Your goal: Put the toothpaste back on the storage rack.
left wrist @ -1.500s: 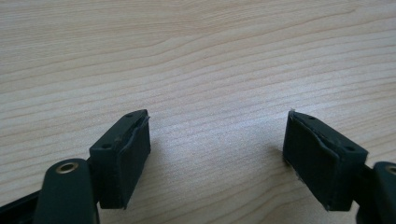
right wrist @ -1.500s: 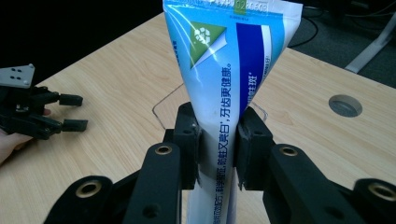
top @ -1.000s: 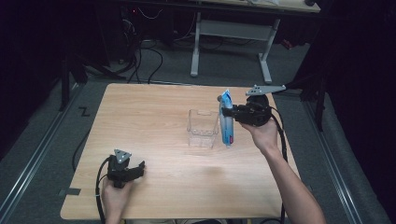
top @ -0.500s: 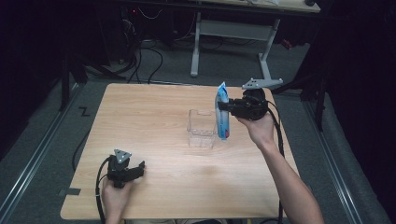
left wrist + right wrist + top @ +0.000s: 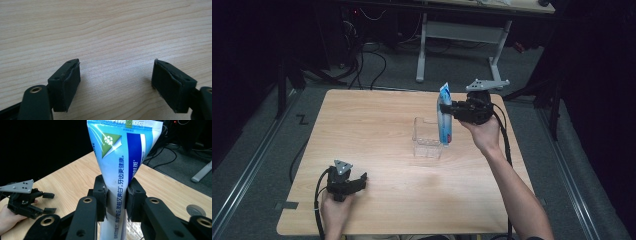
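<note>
A blue and white toothpaste tube (image 5: 444, 116) hangs upright, crimped end up, with my right gripper (image 5: 448, 109) shut on its middle. In the right gripper view the two black pads (image 5: 101, 197) squeeze the tube (image 5: 120, 165) from both sides. The tube's lower end hangs just over the right side of a clear plastic holder (image 5: 426, 138) at the table's middle. My left gripper (image 5: 360, 180) rests on the table (image 5: 377, 125) near the front left, open. In the left gripper view its gripper (image 5: 116, 82) has bare wood between the jaws.
The wooden table (image 5: 105, 30) has dark floor, cables and a white desk frame (image 5: 457, 35) beyond its far edge. In the right gripper view a round grey disc (image 5: 196, 210) sits on the table at the right, and the other gripper (image 5: 25, 200) lies at the left.
My right gripper has carried the tube leftward and a little lower, to the holder's right side. The left gripper has stayed put.
</note>
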`<state>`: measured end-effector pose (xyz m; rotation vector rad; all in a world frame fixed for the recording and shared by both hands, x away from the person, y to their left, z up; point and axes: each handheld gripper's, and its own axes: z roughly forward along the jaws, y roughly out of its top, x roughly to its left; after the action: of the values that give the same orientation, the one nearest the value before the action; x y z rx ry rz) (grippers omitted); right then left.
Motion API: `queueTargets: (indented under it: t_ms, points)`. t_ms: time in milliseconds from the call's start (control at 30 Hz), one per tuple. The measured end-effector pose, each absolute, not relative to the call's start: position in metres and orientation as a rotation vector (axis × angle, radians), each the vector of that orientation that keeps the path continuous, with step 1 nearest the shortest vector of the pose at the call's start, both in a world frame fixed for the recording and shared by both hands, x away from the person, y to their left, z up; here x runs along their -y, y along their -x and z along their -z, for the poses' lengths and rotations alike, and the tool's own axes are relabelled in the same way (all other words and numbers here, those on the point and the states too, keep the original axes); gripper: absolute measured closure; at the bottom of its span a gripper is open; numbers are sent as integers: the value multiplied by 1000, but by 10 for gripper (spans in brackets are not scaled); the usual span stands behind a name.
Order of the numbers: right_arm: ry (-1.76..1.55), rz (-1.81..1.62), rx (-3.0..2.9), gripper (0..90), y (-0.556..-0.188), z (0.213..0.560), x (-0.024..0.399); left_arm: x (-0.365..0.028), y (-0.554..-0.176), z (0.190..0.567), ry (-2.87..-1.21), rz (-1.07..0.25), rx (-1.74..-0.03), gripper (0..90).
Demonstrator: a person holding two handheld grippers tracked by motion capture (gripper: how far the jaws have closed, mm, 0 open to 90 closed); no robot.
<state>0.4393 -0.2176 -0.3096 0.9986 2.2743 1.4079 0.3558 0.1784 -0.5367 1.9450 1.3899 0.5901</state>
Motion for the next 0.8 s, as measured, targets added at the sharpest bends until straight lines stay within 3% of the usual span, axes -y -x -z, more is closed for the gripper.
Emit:
queueTargets:
  t_ms: [800]
  points:
    - [-1007, -1347, -2242, 731, -459, 321, 201, -178, -356, 537, -1945, -589, -1388, 233]
